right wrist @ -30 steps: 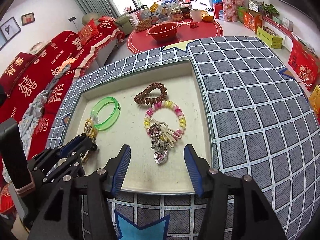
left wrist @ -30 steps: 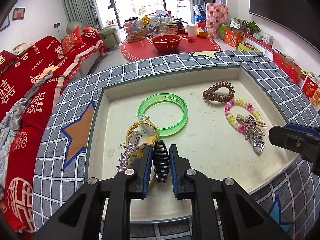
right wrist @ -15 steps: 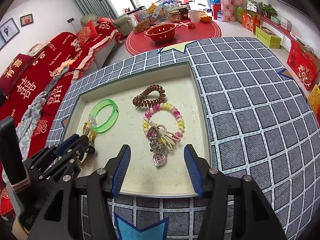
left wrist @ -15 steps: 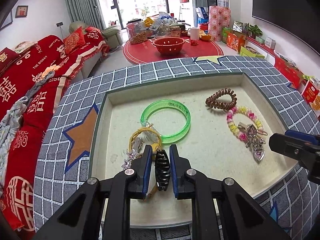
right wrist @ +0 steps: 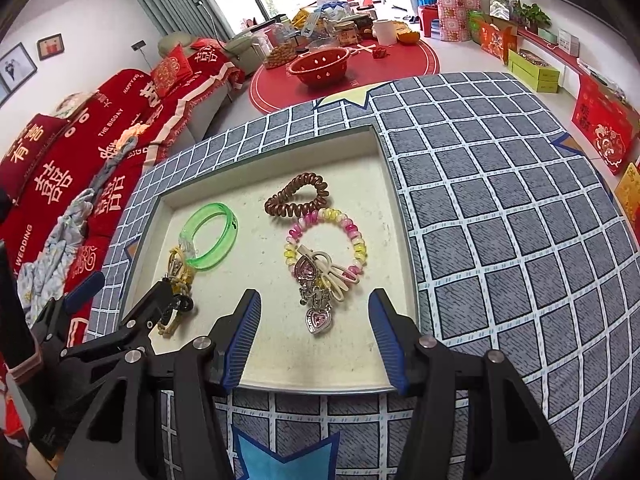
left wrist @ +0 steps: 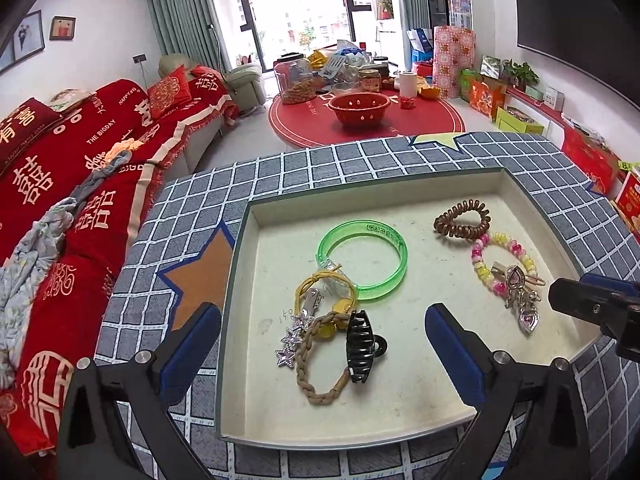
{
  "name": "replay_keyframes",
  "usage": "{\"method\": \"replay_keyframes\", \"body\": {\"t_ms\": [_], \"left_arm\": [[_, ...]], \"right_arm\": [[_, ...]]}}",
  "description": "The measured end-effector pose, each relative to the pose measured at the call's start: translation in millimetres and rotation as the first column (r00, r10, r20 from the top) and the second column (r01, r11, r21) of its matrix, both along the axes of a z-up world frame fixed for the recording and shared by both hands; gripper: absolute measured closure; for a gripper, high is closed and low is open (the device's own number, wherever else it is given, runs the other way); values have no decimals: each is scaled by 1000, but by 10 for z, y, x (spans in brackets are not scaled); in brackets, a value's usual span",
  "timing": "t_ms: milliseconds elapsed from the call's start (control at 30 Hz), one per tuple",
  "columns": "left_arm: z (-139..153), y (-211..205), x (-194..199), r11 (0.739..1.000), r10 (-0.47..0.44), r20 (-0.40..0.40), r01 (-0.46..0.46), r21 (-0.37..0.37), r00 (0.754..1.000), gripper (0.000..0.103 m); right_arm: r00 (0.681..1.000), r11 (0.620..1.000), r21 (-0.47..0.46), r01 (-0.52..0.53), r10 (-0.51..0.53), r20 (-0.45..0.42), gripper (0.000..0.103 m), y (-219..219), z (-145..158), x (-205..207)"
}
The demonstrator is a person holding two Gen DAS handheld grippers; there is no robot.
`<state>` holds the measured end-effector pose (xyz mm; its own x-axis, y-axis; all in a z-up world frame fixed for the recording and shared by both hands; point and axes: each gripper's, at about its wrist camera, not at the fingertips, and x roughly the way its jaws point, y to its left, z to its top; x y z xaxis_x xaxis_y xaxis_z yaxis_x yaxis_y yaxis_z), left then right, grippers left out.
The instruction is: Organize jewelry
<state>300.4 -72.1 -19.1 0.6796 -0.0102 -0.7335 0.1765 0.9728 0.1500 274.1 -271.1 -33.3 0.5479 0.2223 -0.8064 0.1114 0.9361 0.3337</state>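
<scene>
Released a moment ago, the black claw hair clip [left wrist: 361,347] is now lying free on the pale floor of the shallow tray [left wrist: 236,280], where earlier it was being pinched upright between the left gripper's blue pads; the left gripper [left wrist: 322,344] is now standing wide open, its jaws having just been opening, with the clip resting between them but touched by neither pad; the clip is lying at the near left of the tray, touching a braided tan hair tie [left wrist: 320,364] and just beside a yellow hair tie [left wrist: 326,292] and a small silver star clip [left wrist: 292,340], which together are forming a loose cluster; a translucent green bangle [left wrist: 363,258] is sitting just beyond that cluster, overlapping the yellow tie's far edge; over on the right half of the tray, well apart from the clip, a brown spiral hair tie [right wrist: 298,196] is touching a pink and yellow beaded bracelet [right wrist: 325,236], and a heart pendant with pale clips [right wrist: 318,292] is lying across the bracelet's near side; the right gripper [right wrist: 316,328] is hovering over the tray's near edge, jaws apart and having just been widening, holding nothing, with the heart pendant lying just ahead between its fingers; the tray is sitting on a grey checked cloth [right wrist: 500,220] with star patches; judging from this, the clip's placement looks finished, and the left hand is free for another piece.
</scene>
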Motion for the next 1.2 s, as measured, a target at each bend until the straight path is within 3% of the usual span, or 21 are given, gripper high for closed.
{"method": "replay_keyframes", "body": {"t_ms": [33,233,300,467,733,1200], "left_arm": [[14,3,-6,1000,1,-1,-1,0,1000,0],[-5,73,-37,1000,15,-21,-15,-6,1000,0],[-13,98,-45,1000,20,-28,-20,-8,999,0],[-35,112,-95,1000,21,-34,-21,1,999,0],[-6,166,-231,1000,16,-31,-16,0,999,0],[50,279,-930,998,21,3,-21,-58,1000,0]], "right_arm": [[1000,1000,1,-2,2,-3,19,5,-2,5],[1000,1000,-30,-4,4,10,14,56,46,-9],[1000,999,-37,-10,11,15,0,76,62,-20],[998,996,-92,-22,27,50,0,163,116,-90],[999,990,-135,-45,47,12,0,244,108,-177],[992,980,-199,6,18,121,0,393,223,-797]]}}
